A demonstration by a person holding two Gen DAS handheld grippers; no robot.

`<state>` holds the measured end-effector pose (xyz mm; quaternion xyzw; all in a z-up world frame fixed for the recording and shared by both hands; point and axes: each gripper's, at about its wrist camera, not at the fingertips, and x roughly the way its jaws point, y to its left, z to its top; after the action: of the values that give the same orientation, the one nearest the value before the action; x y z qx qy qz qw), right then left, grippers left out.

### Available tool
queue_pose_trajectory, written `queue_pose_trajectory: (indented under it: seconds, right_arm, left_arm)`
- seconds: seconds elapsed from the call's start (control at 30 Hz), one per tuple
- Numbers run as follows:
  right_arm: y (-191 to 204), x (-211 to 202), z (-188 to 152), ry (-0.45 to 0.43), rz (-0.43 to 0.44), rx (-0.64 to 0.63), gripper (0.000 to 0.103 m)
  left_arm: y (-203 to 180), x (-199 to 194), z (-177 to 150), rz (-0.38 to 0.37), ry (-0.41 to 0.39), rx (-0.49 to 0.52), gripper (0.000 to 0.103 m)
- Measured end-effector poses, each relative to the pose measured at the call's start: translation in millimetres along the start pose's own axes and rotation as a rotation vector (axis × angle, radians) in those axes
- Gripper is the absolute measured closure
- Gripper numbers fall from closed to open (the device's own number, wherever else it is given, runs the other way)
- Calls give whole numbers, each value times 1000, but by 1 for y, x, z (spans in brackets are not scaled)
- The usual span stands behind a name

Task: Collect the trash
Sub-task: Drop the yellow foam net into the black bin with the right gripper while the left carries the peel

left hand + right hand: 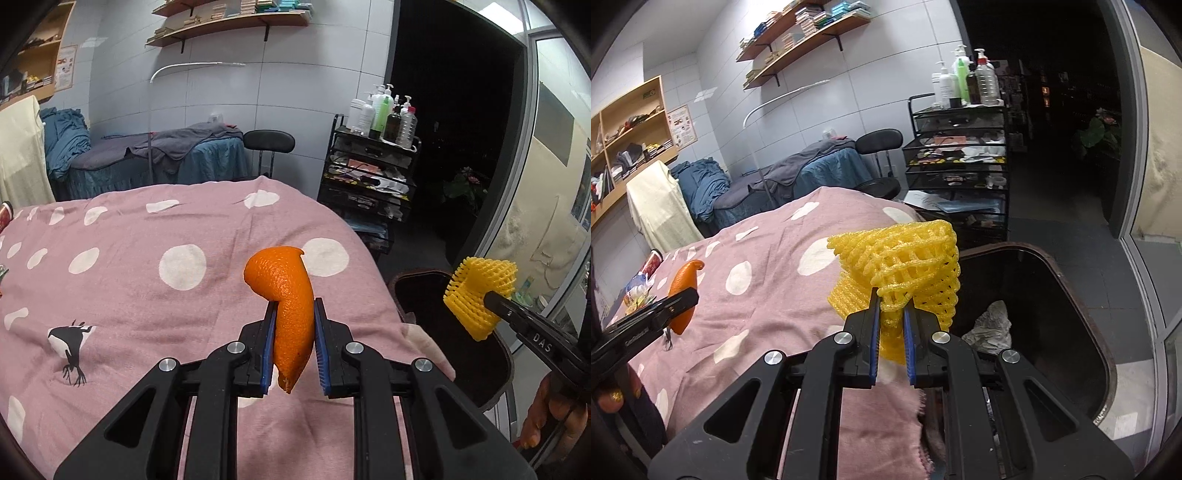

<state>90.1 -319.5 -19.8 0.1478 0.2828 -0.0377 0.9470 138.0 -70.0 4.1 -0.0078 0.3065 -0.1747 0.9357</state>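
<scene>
My left gripper (293, 308) is shut on a curled orange peel (286, 295), held above the pink dotted bedspread (147, 295). My right gripper (891, 304) is shut on a yellow foam fruit net (905, 266), held near the bed's edge beside the dark open bin (1052, 295). In the left wrist view the fruit net (480, 295) and right gripper (491, 301) hang over the bin (424, 291) at the right. In the right wrist view the peel (685, 291) and left gripper (689, 295) show at the left. Crumpled white paper (991, 325) lies in the bin.
Wrappers and a can (646, 273) lie at the bed's far left. A black trolley (960, 166) with bottles stands behind the bin, next to a black stool (879, 147) and a blue-covered bed (820, 170). A glass door (1145, 184) is at the right.
</scene>
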Motion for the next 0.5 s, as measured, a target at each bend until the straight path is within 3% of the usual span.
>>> queue_pose_trajectory:
  seconds: [0.3,0.5]
  right_arm:
    - [-47,1,-1,-10,-140,59,91]
    - [-73,19,-1,9,-282,35,91]
  left_arm:
    - [-40,1,-5,-92,2,46,84]
    - [-58,10,-8,-137,30,76,84]
